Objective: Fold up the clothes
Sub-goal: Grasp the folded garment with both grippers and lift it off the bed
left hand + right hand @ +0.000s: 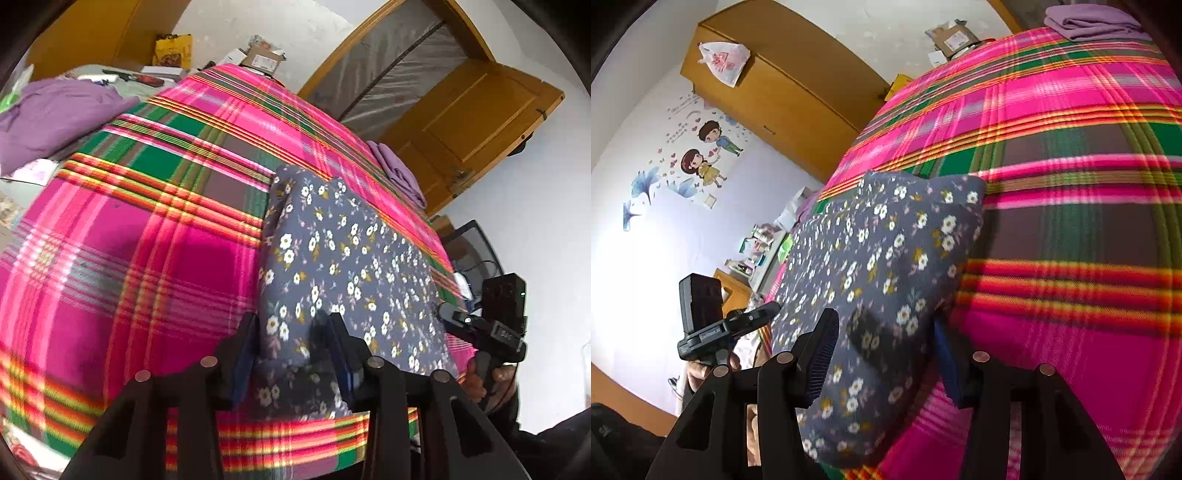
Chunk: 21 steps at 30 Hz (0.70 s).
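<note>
A grey-blue floral garment [343, 258] lies folded into a long strip on a pink and green plaid bedspread [147, 221]. My left gripper [291, 332] straddles the garment's near end; its jaws stand apart with cloth between them. The right gripper [476, 325] shows at that view's right edge, at the strip's other end. In the right wrist view the same garment [879, 258] runs between my right gripper's [886, 332] wide-apart jaws, cloth lying loose between them. The left gripper [738, 321] shows at the far end there.
A folded purple cloth [399, 170] lies at the bed's far edge; it also shows in the right wrist view [1089, 20]. A crumpled purple garment [55, 114] lies to the left. A wooden door [469, 122], a wardrobe [783, 96] and boxes [258, 55] stand around the bed.
</note>
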Tool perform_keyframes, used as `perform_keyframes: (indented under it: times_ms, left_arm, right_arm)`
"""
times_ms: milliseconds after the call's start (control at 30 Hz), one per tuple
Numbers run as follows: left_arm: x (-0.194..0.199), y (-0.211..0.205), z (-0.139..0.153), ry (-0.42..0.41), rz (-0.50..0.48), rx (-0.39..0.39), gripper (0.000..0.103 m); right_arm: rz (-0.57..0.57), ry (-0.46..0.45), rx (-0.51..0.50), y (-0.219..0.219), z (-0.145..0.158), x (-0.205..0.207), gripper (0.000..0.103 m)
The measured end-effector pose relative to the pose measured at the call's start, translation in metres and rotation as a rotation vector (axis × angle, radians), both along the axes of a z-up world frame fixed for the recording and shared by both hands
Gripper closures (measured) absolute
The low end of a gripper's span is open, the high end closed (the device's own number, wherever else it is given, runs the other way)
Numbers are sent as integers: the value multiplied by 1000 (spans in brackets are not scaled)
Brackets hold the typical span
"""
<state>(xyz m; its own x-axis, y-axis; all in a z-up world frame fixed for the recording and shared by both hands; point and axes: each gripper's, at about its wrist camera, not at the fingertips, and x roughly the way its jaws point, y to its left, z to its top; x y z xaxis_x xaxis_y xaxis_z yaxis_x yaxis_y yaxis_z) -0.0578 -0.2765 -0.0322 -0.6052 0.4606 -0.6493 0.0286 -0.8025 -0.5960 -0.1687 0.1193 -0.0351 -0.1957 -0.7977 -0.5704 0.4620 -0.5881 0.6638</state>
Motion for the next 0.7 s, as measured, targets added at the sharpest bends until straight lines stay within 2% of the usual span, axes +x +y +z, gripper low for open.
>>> perform_keyframes:
  times_ms: [133, 233, 367, 533, 700]
  left_arm:
    - [1, 0, -1, 4, 7, 19, 66]
    - [3, 4, -1, 4, 18, -8, 69]
    - [1, 2, -2, 1, 28, 8, 76]
    - [-2, 3, -3, 8, 30, 18, 81]
    - [0, 5, 1, 18, 37, 14, 84]
  right_arm:
    - [7, -8, -13, -4, 1, -1, 49]
    - [19, -6, -17, -3, 2, 3, 49]
    - [26, 0, -3, -9, 2, 1, 51]
    - [20, 13, 19, -14, -1, -3, 67]
    - [0, 35, 2, -10, 1, 0, 79]
